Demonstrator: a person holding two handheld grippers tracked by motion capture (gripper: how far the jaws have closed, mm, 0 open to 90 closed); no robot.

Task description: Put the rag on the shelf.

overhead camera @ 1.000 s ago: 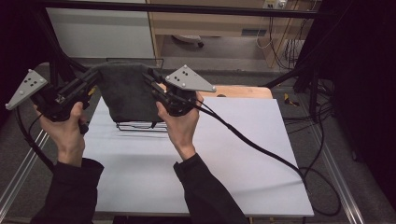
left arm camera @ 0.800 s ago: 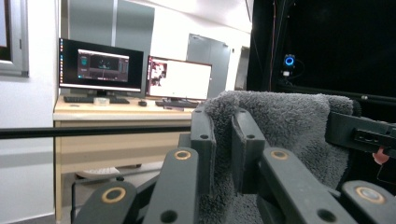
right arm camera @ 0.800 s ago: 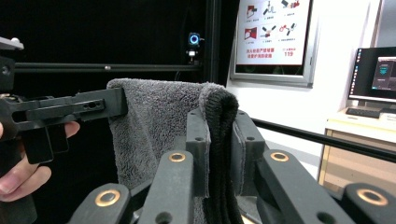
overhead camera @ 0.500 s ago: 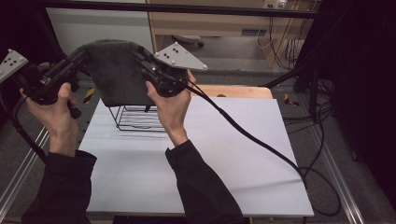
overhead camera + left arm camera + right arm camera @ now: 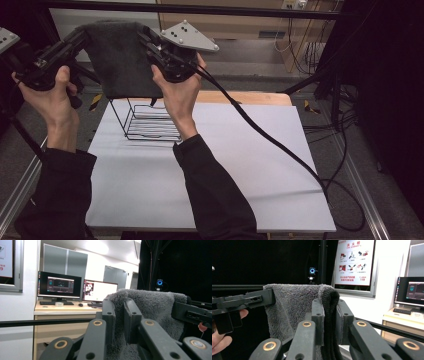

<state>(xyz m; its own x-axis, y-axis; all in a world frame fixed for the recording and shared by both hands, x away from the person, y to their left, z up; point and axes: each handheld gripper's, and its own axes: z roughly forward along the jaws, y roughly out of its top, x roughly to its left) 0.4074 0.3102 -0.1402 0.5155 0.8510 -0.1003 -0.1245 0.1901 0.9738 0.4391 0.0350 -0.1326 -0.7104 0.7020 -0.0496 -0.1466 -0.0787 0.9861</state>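
We see a dim lab room: black frame rails, a wooden desk (image 5: 62,308) with two lit monitors (image 5: 59,287), a wall poster (image 5: 355,262). The white table (image 5: 240,175) has cables trailing off its right edge. A black wire rack (image 5: 147,122) stands on its far left. The grey towel (image 5: 120,60) hangs above the rack, stretched between left gripper (image 5: 82,37) and right gripper (image 5: 145,40), each clamped tight on a top corner.

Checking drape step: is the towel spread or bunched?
Spread. The grey towel hangs flat between left claw and right claw, above the wire rack.
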